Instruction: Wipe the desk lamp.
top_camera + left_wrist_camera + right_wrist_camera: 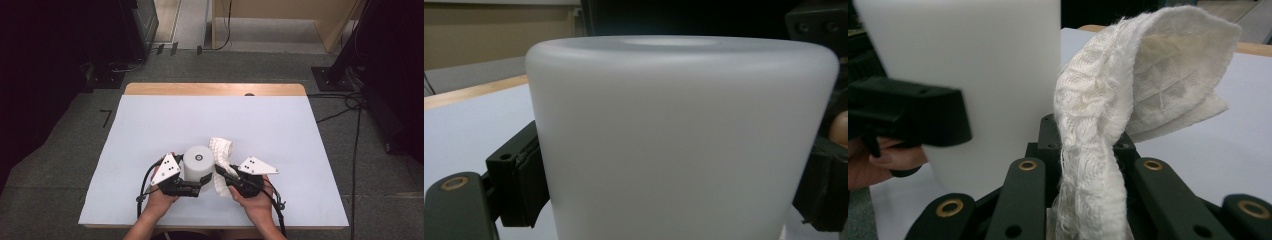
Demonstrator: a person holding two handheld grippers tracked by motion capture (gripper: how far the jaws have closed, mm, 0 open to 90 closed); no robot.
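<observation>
A frosted white plastic cup stands upside down near the table's front middle. My left gripper is shut on the cup, one black pad pressed to each side of it. A white woven cloth lies just right of the cup, one end draped toward the back. My right gripper is shut on the cloth, which rises from between its jaws and folds over to the right. The cup stands close on the left in the right gripper view, with the left gripper's jaw in front of it.
A pale sheet covers the wooden table, whose bare edge shows at the back. Cables run on the grey floor to the right, and dark stands flank the table.
</observation>
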